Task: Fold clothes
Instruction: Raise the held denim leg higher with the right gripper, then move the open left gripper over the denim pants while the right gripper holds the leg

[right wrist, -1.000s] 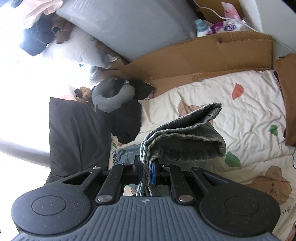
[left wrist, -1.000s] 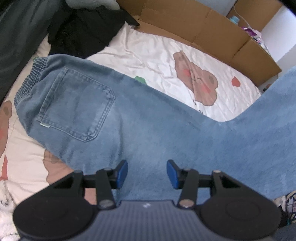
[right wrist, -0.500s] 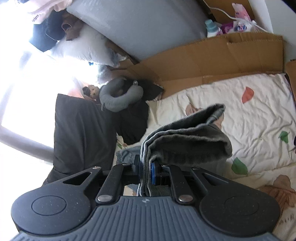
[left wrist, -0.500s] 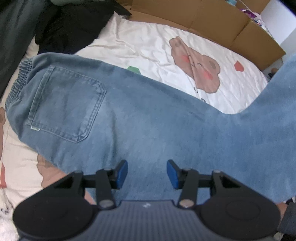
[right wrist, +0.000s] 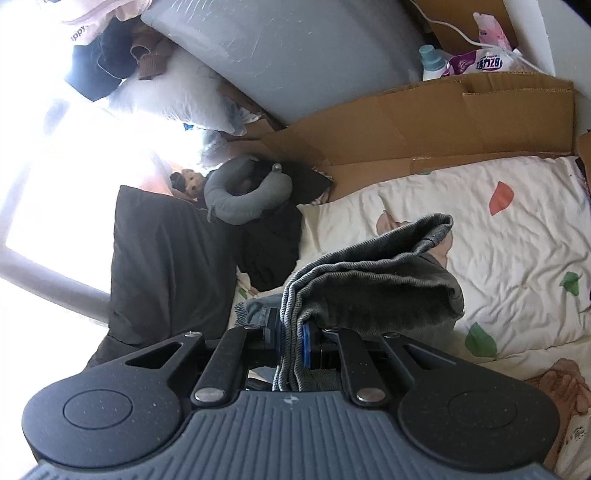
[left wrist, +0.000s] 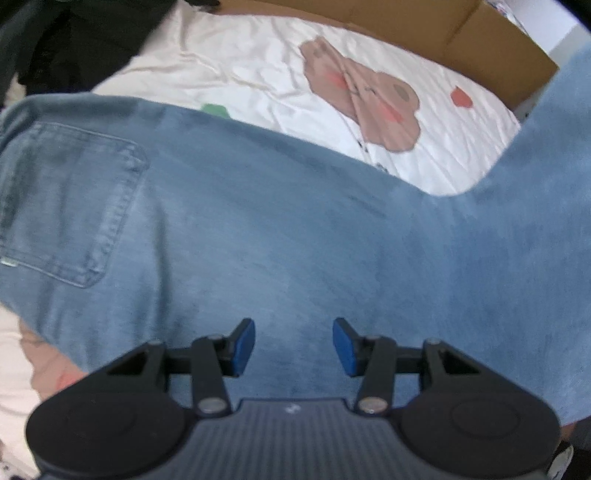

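White bedding [left wrist: 258, 62] printed with brown bears and small coloured shapes covers the bed, and both wrist cameras look across it.

Nearest the left wrist camera, the left gripper [left wrist: 293, 341] points steeply down with its blue pads [left wrist: 243, 345] held well apart and nothing between them; only denim shows in the gap beneath. Whether the tips touch the cloth cannot be told. The jeans [left wrist: 258, 229] lie spread across the sheet, filling most of this view, with a back pocket [left wrist: 62, 206] at the left. Their left side runs out of frame, so the waistband is hardly visible, and at the right the denim rises up and out of the picture. This whole frame is slightly blurred. Beyond the jeans is bare sheet, then a dark heap of clothing [left wrist: 74, 37] at upper left and a cardboard wall [left wrist: 461, 33] at the back.

In the right wrist view, the right gripper [right wrist: 291, 343] is clamped tight on a bunched hem of the jeans [right wrist: 369, 280], whose pale inner weave faces the camera and hides part of the bear print behind it. A small patch of denim shows below the fold. Farther off are a dark cushion [right wrist: 162, 258], a grey neck pillow [right wrist: 243, 192], cardboard [right wrist: 443, 122], and bottles and packets [right wrist: 476, 62] cut off at the top. Window glare washes out the left side.
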### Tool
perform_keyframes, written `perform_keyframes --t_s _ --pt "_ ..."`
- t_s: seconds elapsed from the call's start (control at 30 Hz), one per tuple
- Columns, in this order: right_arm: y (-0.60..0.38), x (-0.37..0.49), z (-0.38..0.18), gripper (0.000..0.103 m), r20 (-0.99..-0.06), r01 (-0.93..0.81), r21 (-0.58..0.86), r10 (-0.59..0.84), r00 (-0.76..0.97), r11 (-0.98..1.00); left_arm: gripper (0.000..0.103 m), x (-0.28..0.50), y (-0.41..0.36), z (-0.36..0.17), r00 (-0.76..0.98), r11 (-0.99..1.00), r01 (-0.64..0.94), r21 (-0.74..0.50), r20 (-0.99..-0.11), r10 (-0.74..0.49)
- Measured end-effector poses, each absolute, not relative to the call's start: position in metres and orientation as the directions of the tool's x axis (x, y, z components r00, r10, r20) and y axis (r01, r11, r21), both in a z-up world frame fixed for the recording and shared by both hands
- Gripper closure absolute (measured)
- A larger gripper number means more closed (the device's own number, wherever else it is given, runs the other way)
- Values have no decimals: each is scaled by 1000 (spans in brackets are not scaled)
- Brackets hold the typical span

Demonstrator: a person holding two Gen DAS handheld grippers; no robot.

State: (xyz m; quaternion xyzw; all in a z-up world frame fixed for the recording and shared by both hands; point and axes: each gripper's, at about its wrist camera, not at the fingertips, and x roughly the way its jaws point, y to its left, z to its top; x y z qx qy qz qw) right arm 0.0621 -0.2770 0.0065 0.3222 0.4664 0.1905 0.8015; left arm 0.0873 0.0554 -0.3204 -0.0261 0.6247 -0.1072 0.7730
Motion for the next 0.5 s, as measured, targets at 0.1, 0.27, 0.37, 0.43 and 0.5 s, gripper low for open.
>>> perform_keyframes --t_s 0.1,0.27,0.37,0.43,0.5 --pt "-276 63 5 93 -635 2 688 600 487 726 53 83 49 -331 178 971 143 -193 -960 -217" --pt "-279 63 3 93 -640 12 686 595 486 728 56 71 40 -352 116 960 173 -218 -964 -240" --pt "-280 63 2 93 -642 21 686 592 488 727 56 60 37 -364 85 956 194 -218 -968 -238" --pt "-279 62 2 93 -643 18 684 590 488 730 56 56 37 -370 72 955 203 -216 -969 -235" --pt "-278 62 2 93 -644 18 683 590 487 731 56 54 37 -376 62 953 211 -215 -971 -233"
